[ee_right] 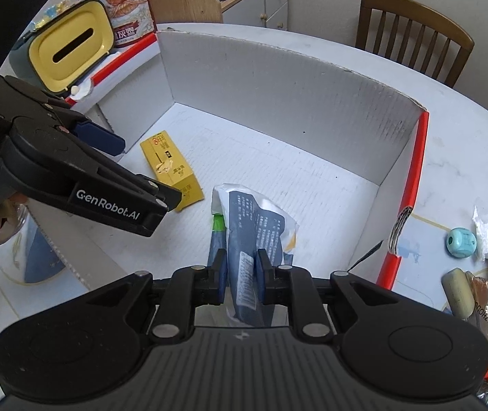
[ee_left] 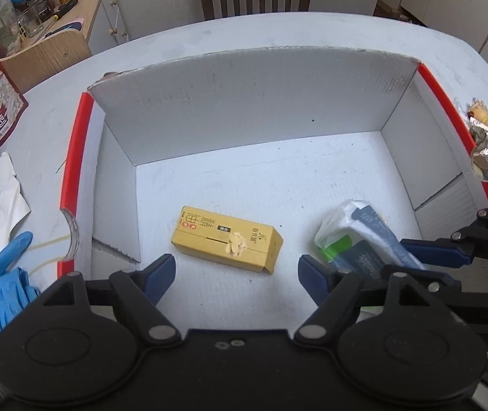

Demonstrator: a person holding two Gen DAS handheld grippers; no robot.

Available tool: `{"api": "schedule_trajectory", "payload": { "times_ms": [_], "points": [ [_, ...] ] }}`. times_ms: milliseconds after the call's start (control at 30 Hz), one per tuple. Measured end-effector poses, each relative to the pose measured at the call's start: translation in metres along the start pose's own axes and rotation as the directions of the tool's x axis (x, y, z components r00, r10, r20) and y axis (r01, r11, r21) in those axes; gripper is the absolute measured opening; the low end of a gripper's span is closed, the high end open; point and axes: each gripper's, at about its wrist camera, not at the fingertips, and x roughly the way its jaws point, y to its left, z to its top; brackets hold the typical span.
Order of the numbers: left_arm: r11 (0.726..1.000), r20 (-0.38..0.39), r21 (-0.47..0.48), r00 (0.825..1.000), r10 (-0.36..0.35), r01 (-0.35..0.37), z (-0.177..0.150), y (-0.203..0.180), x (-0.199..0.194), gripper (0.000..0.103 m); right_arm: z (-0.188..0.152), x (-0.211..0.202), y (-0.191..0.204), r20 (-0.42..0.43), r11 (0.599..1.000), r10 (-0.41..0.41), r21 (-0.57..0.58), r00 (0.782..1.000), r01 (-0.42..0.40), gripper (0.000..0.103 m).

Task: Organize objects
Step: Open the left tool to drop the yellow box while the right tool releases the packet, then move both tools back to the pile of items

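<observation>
The right gripper (ee_right: 240,274) sits low in the middle of the right wrist view. Its fingers (ee_right: 221,272) pinch a blue and white packet (ee_right: 254,229) from both sides. The packet hangs down inside the big white cardboard box (ee_right: 278,78), and its far end looks like it rests on the box floor.

I think the step now is to put the packet down in the box. To do it well, lower it until it lies flat, then let go slowly so it does not flop. It is best to keep it apart from the yellow carton (ee_left: 227,239), so both things have room.

The left gripper (ee_left: 237,274) is at the bottom of the left wrist view, over the near edge of the box. Its fingers (ee_left: 161,272) are spread wide and hold nothing. It points down at the yellow carton, which lies flat in the middle of the box floor, just past the fingertips.

In the right wrist view, the left gripper comes in from the left edge, tilted down and over the box.

Farther off, the box stands on a pale round surface (ee_right: 466,157).
</observation>
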Motion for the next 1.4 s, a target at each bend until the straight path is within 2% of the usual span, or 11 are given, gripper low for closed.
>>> {"api": "schedule_trajectory", "payload": {
  "times_ms": [67,133,300,600,633,700,733,1000,1100,1400],
  "points": [
    [1.000,0.016,-0.009,1.000,0.002,-0.002,-0.001,0.000,-0.005,0.079,-0.001,-0.004,-0.001,0.011,1.000,0.005,0.006,1.000,-0.005,0.017],
    [1.000,0.036,-0.017,0.999,0.005,-0.004,-0.003,0.000,-0.010,0.083,-0.003,-0.010,-0.002,0.027,1.000,0.012,0.012,1.000,-0.012,0.021],
    [0.999,0.084,-0.030,0.996,0.015,-0.012,-0.008,-0.002,-0.025,0.084,-0.005,-0.028,-0.004,0.079,0.999,0.026,0.037,0.997,-0.029,0.032],
    [0.999,0.157,-0.030,0.987,0.022,-0.017,-0.018,-0.013,-0.053,0.084,-0.014,-0.068,-0.010,0.163,0.997,0.020,0.072,0.986,-0.032,0.033],
    [0.999,0.167,-0.031,0.986,0.020,-0.015,-0.018,-0.014,-0.056,0.084,-0.016,-0.072,-0.011,0.174,0.997,0.018,0.075,0.985,-0.031,0.034],
    [0.999,0.185,-0.033,0.983,0.018,-0.012,-0.020,-0.017,-0.063,0.085,-0.020,-0.081,-0.012,0.198,0.996,0.004,0.088,0.980,-0.022,0.049],
    [0.999,0.193,-0.033,0.981,0.018,-0.012,-0.021,-0.018,-0.066,0.085,-0.021,-0.085,-0.012,0.210,0.995,0.004,0.093,0.978,-0.024,0.051],
    [1.000,0.255,-0.029,0.967,0.013,-0.006,-0.027,-0.034,-0.092,0.089,-0.036,-0.117,-0.018,0.271,0.991,-0.004,0.127,0.963,-0.032,0.051],
    [1.000,0.277,-0.024,0.961,0.006,0.000,-0.028,-0.043,-0.102,0.090,-0.042,-0.130,-0.022,0.297,0.991,-0.010,0.132,0.955,-0.031,0.057],
    [1.000,0.309,-0.019,0.951,-0.006,0.013,-0.033,-0.069,-0.119,0.096,-0.065,-0.162,-0.041,0.351,0.989,-0.020,0.144,0.936,-0.033,0.065]
  ]
}}
